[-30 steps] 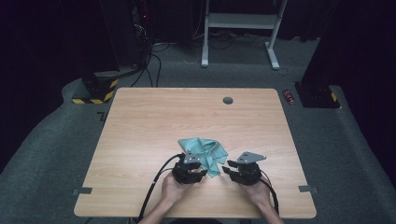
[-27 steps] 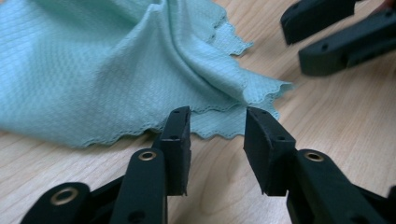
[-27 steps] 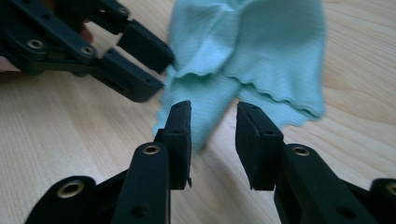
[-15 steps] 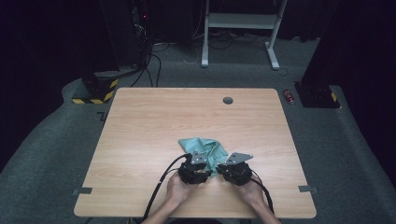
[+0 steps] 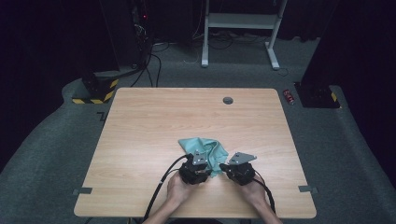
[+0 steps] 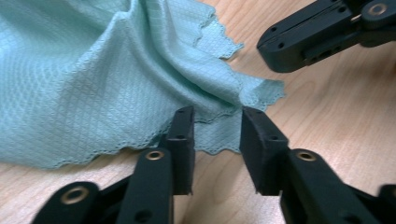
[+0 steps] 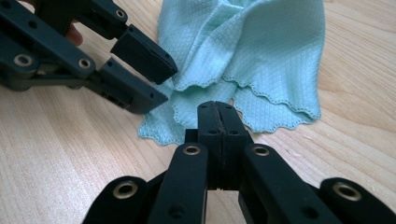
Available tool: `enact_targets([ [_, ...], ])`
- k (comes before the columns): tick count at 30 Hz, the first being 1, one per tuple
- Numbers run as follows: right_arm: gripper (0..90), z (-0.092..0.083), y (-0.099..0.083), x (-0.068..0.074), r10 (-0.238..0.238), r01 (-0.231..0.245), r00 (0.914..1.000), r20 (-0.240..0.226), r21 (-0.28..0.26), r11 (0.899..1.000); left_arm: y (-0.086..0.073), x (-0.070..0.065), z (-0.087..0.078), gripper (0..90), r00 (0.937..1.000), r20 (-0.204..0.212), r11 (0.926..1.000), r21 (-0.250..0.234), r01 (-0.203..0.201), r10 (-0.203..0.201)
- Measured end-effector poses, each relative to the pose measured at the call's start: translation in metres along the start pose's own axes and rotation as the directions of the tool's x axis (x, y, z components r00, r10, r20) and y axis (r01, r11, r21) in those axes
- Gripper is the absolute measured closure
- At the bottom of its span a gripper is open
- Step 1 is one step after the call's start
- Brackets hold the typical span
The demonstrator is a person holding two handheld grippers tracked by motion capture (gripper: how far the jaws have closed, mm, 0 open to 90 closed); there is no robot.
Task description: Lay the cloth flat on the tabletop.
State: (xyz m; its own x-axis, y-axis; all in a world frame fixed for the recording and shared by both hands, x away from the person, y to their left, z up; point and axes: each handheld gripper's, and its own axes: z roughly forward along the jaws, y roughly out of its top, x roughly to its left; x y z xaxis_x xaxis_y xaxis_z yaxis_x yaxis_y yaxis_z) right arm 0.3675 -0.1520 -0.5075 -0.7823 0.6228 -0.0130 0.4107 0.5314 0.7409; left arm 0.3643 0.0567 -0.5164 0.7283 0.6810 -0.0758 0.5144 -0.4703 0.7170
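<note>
pale wooden surface (image 5: 140, 140) in dark room, grey carpet floor (image 5: 46, 154); crumpled mint-green waffle cloth (image 5: 205, 147) near front edge. left gripper (image 6: 215, 126) jaws closing, apart over cloth hem; right gripper (image 7: 219, 114) jaws together, just short of the hem.

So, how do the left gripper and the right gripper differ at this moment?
The left gripper has a gap between its jaws, which have just been closing, astride the cloth's scalloped edge; the right gripper has its jaws shut together, having just closed. Whether the right gripper pinches fabric I cannot tell. Both are black and sit low at the cloth's near edge.
</note>
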Motion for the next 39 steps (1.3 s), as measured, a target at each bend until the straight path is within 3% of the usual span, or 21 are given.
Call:
enact_targets([
  [11,90.0,-0.003,0.0,-0.002,0.0,0.0,1.0,0.004,-0.017,1.0,0.001,0.006,-0.001,89.2,0.9999,-0.004,0.9998,0.018,-0.011,0.011],
  [20,90.0,-0.008,-0.002,-0.006,0.01,-0.009,0.9998,0.017,-0.034,0.999,-0.004,0.01,-0.007,90.0,0.9998,0.01,0.9996,0.023,-0.018,0.017],
  [28,90.0,-0.011,-0.006,-0.008,0.021,-0.02,0.9995,0.022,-0.038,0.999,-0.011,0.018,-0.02,90.0,0.9999,0.005,1.0,0.002,0.01,-0.01],
  [31,90.0,-0.012,-0.006,-0.007,0.02,-0.02,0.9996,0.018,-0.037,0.999,-0.01,0.017,-0.021,86.9,1.0,0.002,0.9999,-0.014,0.008,-0.008],
  [34,90.0,-0.011,-0.004,-0.004,0.006,-0.006,0.9999,0.013,-0.037,0.999,-0.007,0.014,-0.017,70.3,0.9999,0.011,0.9999,-0.013,0.008,-0.008],
  [39,90.0,-0.011,-0.002,-0.003,0.006,-0.005,0.9999,0.011,-0.046,0.999,-0.003,0.004,-0.007,67.1,0.9995,0.025,0.9997,0.007,-0.022,0.021],
])
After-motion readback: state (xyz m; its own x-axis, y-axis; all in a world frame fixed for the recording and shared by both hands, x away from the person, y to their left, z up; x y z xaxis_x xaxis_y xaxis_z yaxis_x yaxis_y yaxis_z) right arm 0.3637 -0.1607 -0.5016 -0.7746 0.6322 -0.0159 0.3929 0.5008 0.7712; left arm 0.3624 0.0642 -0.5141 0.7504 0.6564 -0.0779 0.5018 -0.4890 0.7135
